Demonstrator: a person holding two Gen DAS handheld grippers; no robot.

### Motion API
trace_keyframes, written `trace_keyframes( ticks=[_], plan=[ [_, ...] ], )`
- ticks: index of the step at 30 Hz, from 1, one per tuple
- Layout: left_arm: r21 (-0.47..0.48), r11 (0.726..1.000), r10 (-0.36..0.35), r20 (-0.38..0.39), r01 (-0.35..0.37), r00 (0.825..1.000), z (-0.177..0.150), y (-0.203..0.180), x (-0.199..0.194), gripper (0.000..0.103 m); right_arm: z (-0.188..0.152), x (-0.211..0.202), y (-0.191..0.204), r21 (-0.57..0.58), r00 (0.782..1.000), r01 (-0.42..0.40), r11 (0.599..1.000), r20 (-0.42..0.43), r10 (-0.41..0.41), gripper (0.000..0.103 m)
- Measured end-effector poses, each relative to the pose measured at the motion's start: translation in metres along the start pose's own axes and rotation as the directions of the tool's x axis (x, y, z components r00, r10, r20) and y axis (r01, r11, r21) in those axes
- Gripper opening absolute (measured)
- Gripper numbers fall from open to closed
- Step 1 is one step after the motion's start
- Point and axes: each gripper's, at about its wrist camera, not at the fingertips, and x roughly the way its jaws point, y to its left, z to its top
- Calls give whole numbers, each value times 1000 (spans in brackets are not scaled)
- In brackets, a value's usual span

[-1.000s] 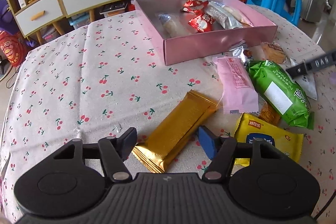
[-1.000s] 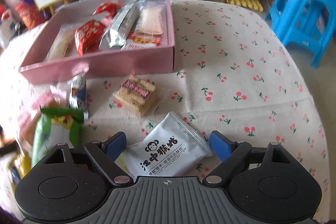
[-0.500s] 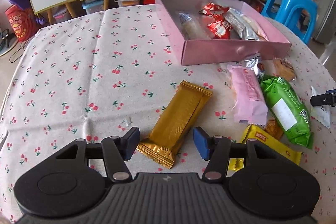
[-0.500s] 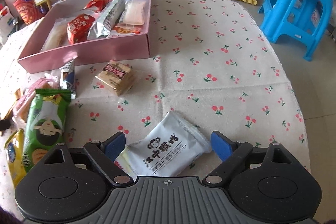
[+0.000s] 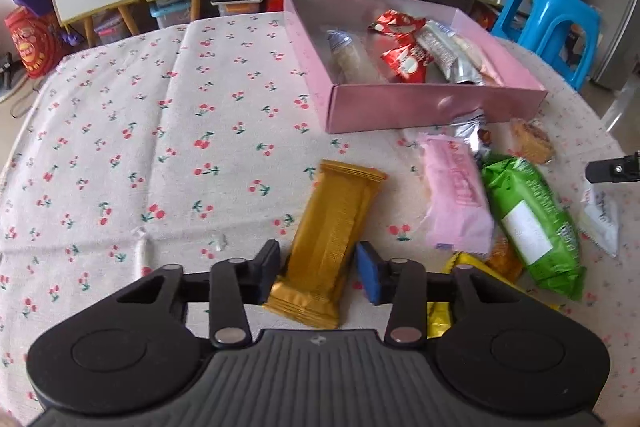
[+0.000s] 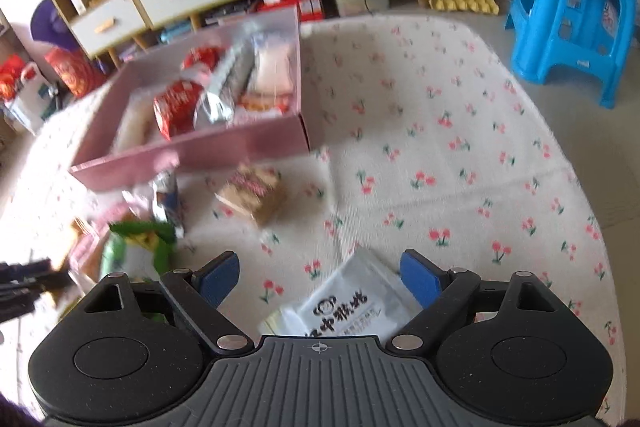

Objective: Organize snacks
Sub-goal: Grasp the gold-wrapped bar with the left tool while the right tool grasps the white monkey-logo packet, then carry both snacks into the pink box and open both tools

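Left gripper (image 5: 318, 269) closing around the gold snack bar (image 5: 332, 239) on the table.
Its pads seem just short of touching; right gripper (image 6: 320, 277) gapes wide over a white packet (image 6: 352, 303), pink box (image 5: 420, 107) beyond.

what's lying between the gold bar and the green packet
In the left wrist view, a pink packet lies between the gold bar and the green packet.

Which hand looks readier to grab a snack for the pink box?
Probably the left. The left gripper is closing around the gold bar. The right gripper stands wide open over the white packet, touching nothing.
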Motion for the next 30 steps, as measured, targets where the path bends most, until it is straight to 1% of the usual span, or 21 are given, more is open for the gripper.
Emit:
trace_keyframes(
  ticks=[1,3,5,7,10,12,14,16,18,19,20,21,22,23,27,30],
  plan=[
    [-1,1000,-9,-1,9,1000,0,0,0,36,1,-3,0,5,1000,9,1000,5,-9,89],
    [12,1000,-6,-1,6,1000,0,-2,0,36,1,-7,1,12,999,46,999,-10,-46,90],
    [22,1000,5,1,-5,1000,-1,-4,1,36,-2,-6,1,28,996,80,996,-49,-78,90],
    [24,1000,8,1,-8,1000,0,-6,2,38,-4,-3,-2,63,992,93,994,-97,-87,90],
    [23,1000,14,-1,-14,1000,0,-8,3,39,-10,5,-8,135,986,62,989,-159,-40,90],
    [26,999,26,-2,-26,1000,0,-10,3,39,-12,11,-10,170,984,47,984,-180,-16,90],
    [31,999,39,-4,-39,999,1,-12,4,39,-13,15,-8,182,984,45,982,-177,-12,91],
    [33,998,52,-6,-52,999,1,-13,4,37,-12,16,-3,166,987,56,985,-157,-30,89],
    [39,997,62,-5,-62,998,1,-15,4,35,-11,17,0,153,989,74,985,-135,-54,85],
    [40,997,64,-4,-64,998,2,-16,4,33,-11,18,4,136,989,90,987,-125,-73,81],
    [39,997,65,-4,-65,998,2,-17,4,32,-12,18,8,112,989,107,988,-115,-94,73],
    [37,997,68,-4,-68,998,2,-18,4,30,-12,19,10,89,988,125,988,-102,-115,67],
    [36,997,72,-4,-72,997,3,-18,4,29,-12,19,13,68,987,139,988,-90,-133,58],
    [35,997,76,-6,-75,997,3,-19,5,29,-13,19,16,47,986,150,987,-78,-147,52],
    [11,996,84,-13,-84,996,6,-19,6,28,-9,20,15,47,989,136,990,-72,-133,48],
    [-9,996,85,-15,-85,996,7,-19,5,28,-7,19,12,78,991,111,991,-78,-105,48]
  ],
)
